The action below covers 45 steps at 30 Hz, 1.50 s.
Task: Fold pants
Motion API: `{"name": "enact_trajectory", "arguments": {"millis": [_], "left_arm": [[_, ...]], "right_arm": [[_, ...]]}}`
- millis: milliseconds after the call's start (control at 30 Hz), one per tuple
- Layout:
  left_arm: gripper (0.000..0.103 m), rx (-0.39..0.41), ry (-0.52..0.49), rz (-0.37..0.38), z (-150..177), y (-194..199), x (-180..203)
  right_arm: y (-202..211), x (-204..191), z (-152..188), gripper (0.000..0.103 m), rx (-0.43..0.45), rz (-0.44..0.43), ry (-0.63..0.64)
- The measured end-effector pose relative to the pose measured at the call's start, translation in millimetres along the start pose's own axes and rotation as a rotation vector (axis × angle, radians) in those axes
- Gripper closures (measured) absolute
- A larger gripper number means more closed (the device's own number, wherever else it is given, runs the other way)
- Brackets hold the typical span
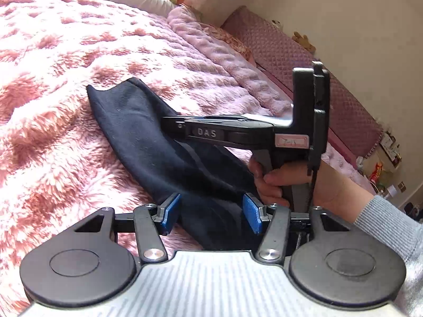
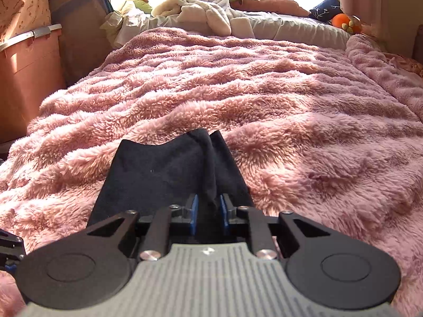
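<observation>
On the pink blanket [image 2: 264, 92], dark pants [image 2: 164, 174] lie folded; right fingers [image 2: 221, 211] pinch them, left fingers [image 1: 170, 211] open.

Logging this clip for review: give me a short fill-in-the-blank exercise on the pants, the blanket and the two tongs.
1. The dark pants lie on a fluffy ____ blanket.
2. The right tongs are ____ on a bunched fold of the pants.
3. The left tongs stand ____, their blue pads apart over the pants.
4. In the left wrist view, the hand holding the right tongs wears a ____ sleeve.

Missing words: pink; shut; open; grey
</observation>
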<state>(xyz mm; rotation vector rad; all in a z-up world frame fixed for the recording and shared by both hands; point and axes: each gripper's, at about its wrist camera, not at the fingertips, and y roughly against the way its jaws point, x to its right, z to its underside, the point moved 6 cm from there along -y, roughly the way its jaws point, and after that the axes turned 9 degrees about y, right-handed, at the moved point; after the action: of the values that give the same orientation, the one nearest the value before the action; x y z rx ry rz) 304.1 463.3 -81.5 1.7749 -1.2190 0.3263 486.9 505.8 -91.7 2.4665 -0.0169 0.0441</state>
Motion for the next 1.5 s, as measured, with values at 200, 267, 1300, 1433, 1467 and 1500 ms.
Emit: {"name": "enact_trajectory", "arguments": {"millis": [200,267,1300,1433,1467,1500], "left_arm": [[0.048,-0.022,0.228,-0.152,-17.2,-3.4,-51.5],[0.047,-0.019,0.232,-0.141,-16.8,-1.0,-50.3],[0.046,-0.028,0.277,-0.148,-16.5,-4.4,-56.6],[0.046,-0.023,0.265,-0.143,-15.8,-2.2,-54.1],[0.046,-0.014,0.266,-0.134,-15.9,-0.2,-52.1],[0.046,-0.002,0.268,-0.123,-16.0,2.1,-50.1]], "right_arm": [[-3.3,4.8,-3.3,0.103,0.022,0.066,0.018],[-4.1,7.7,-5.2,0.103,0.028,0.099,0.011],[-63.2,2.9,-81.3,0.103,0.075,0.429,0.075],[-7.9,19.6,-83.5,0.103,0.179,0.505,-0.037],[12.7,24.4,-79.2,0.103,0.2,0.513,-0.067],[37.8,29.9,-71.7,0.103,0.222,0.516,-0.106]]}}
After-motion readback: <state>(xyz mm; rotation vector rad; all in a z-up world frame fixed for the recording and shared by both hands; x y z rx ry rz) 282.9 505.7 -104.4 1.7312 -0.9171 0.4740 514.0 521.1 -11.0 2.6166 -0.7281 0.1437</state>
